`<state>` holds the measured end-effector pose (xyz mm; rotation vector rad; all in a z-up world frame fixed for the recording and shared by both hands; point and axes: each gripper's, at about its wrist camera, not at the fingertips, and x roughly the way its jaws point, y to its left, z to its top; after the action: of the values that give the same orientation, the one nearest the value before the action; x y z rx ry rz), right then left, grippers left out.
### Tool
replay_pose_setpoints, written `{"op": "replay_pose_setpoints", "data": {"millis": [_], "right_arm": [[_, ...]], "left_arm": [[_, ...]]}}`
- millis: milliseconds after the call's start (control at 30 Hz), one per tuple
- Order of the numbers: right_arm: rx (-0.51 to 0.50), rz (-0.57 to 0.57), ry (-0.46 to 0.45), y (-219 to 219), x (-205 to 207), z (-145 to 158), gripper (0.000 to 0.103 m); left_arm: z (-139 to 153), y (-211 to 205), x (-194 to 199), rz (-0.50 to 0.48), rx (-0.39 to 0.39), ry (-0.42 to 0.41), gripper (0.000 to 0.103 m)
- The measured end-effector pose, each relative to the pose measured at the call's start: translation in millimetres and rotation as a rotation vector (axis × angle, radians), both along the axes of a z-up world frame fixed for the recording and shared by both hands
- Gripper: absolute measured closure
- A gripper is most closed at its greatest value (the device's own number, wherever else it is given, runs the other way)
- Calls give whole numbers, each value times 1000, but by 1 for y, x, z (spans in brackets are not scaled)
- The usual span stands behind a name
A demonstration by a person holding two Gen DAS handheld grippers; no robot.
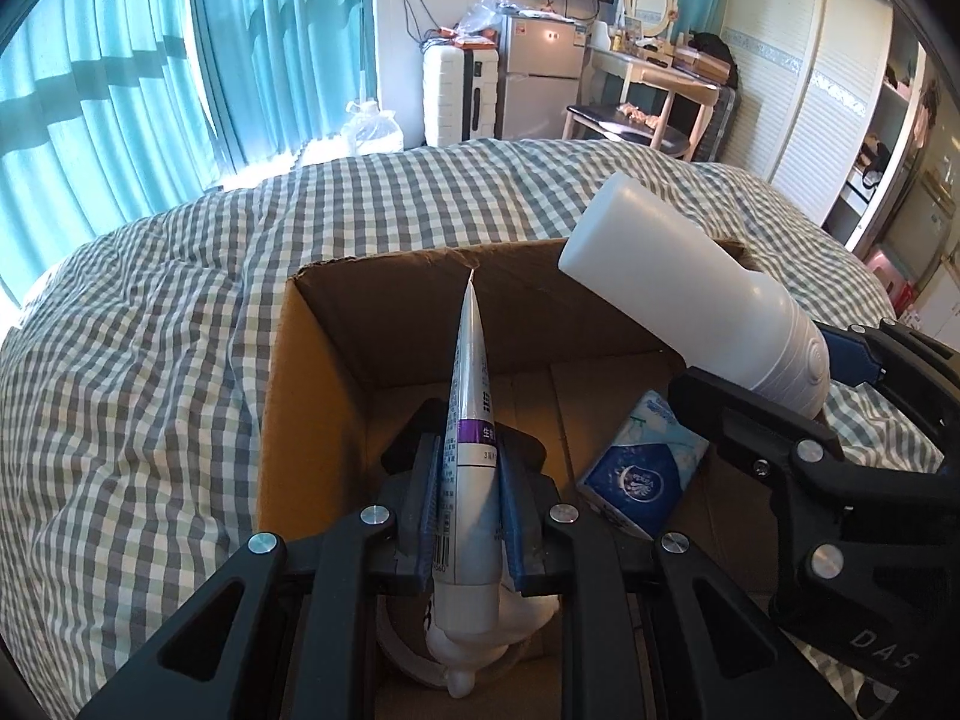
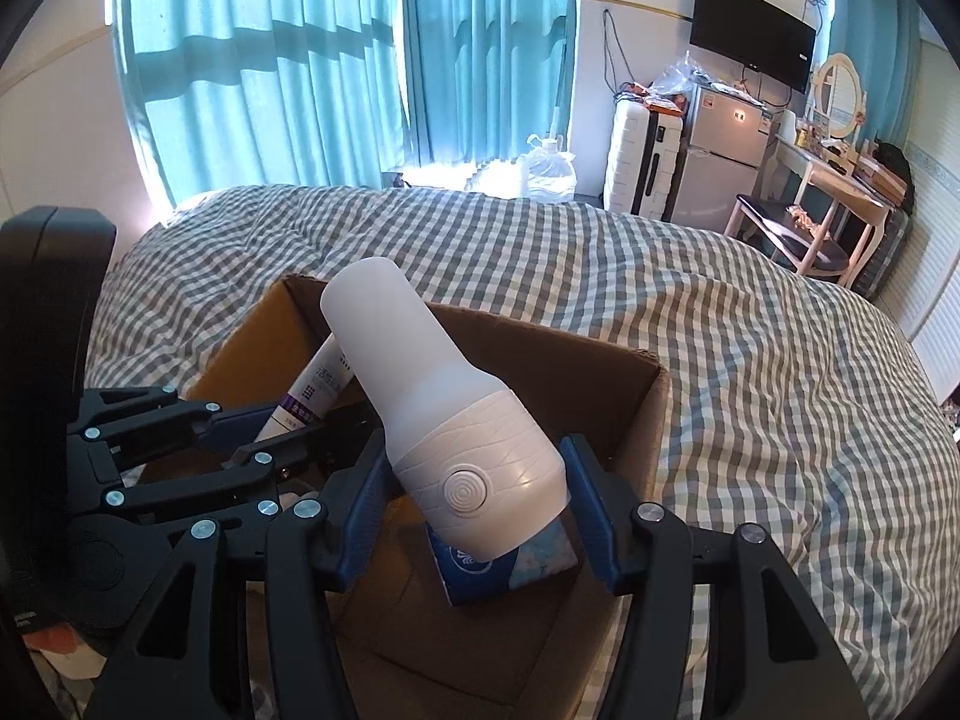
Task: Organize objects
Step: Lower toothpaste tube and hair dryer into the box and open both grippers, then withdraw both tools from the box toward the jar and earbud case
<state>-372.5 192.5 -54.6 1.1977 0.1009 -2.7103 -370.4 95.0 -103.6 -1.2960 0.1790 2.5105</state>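
An open cardboard box [image 1: 324, 360] sits on a checked bed; it also shows in the right wrist view [image 2: 606, 372]. My left gripper [image 1: 469, 468] is shut on a white tube with a purple band [image 1: 471, 396], held over the box; the tube also shows in the right wrist view [image 2: 312, 390]. My right gripper [image 2: 474, 480] is shut on a white bottle [image 2: 444, 384], held tilted above the box; the bottle also shows in the left wrist view [image 1: 690, 288]. A blue tissue pack [image 1: 636, 462] lies inside the box and also shows in the right wrist view [image 2: 528, 564].
The checked bedspread [image 1: 150, 330] surrounds the box. Teal curtains [image 2: 270, 60], a white suitcase [image 1: 459, 90], a small fridge [image 1: 540, 78] and a dressing table [image 1: 654, 78] stand beyond the bed. A wardrobe [image 1: 798, 90] is at the right.
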Motion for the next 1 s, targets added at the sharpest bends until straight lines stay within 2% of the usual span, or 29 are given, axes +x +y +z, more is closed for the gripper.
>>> {"op": "replay_pose_setpoints", "data": {"millis": [33,67,100,133,167,233,367,433,533,733,867,1000], "right_arm": [[-5,-2,2,1,2,3,41],[-8,-12,10,3,5,6,37],[-15,-20,23,4,9,11,27],[-28,-22,36,6,14,17,22],[-41,-21,50,8,19,23,22],[-41,-27,70,9,30,35,22],[-37,-45,122,14,58,65,22],[-39,-60,148,18,73,81,16],[-63,-73,196,23,100,107,14],[-44,-94,282,28,155,150,8],[-9,-90,307,24,196,161,7],[15,-91,312,25,239,149,6]], "left_arm": [[2,0,2,4,5,1,82],[5,-3,6,6,9,2,77],[8,-4,8,6,13,3,72],[12,-5,12,1,21,5,56],[17,-5,17,-6,34,11,34],[28,-8,26,-2,51,42,17],[57,-15,54,-17,88,103,15],[75,-17,66,-16,97,136,13],[102,-21,86,-12,111,185,11],[146,-32,139,7,100,302,4],[158,-50,164,48,102,325,0],[150,-69,197,91,82,315,0]]}}
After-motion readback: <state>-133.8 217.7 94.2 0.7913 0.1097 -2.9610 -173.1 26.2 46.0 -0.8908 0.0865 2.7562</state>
